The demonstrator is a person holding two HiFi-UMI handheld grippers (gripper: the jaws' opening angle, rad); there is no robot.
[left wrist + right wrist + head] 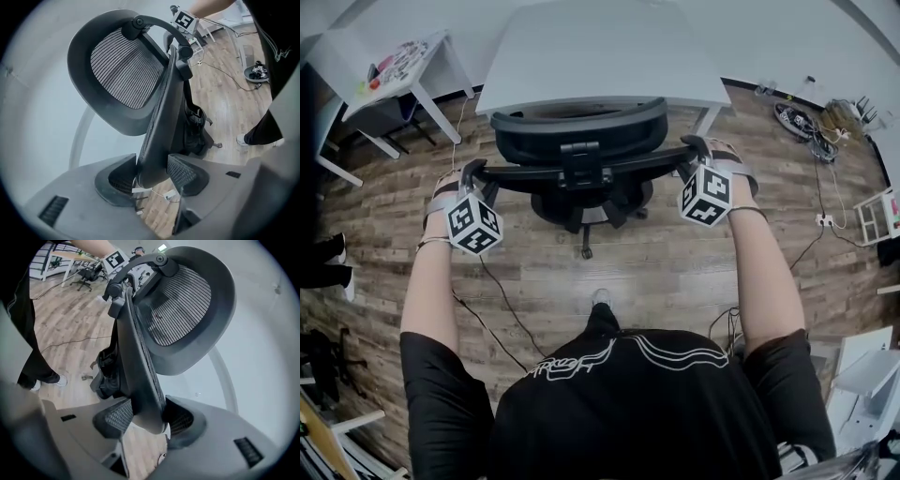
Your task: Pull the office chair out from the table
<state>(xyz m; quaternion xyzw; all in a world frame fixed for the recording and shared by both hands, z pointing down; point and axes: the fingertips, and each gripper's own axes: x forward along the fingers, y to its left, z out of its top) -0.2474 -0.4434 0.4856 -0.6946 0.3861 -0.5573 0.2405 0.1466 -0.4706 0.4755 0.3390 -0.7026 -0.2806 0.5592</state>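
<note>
A black mesh office chair [579, 141] stands at the near edge of the white table [600, 47], with its headrest by the tabletop's rim. My left gripper [472, 174] is shut on the left end of the chair's back frame. My right gripper [699, 150] is shut on the right end. In the left gripper view the back's edge [159, 122] runs down between the pads of the left gripper [152, 176]. In the right gripper view the right gripper [147, 416] clamps the opposite edge of the chair back [136, 348]. The chair's wheeled base [586, 211] shows below the back.
A small white side table [403, 70] with clutter stands at the upper left. Cables [502, 309] trail across the wooden floor behind the chair. Loose gear [797, 117] and a white rack [877, 211] lie to the right. The person's shoe [600, 297] is just behind the base.
</note>
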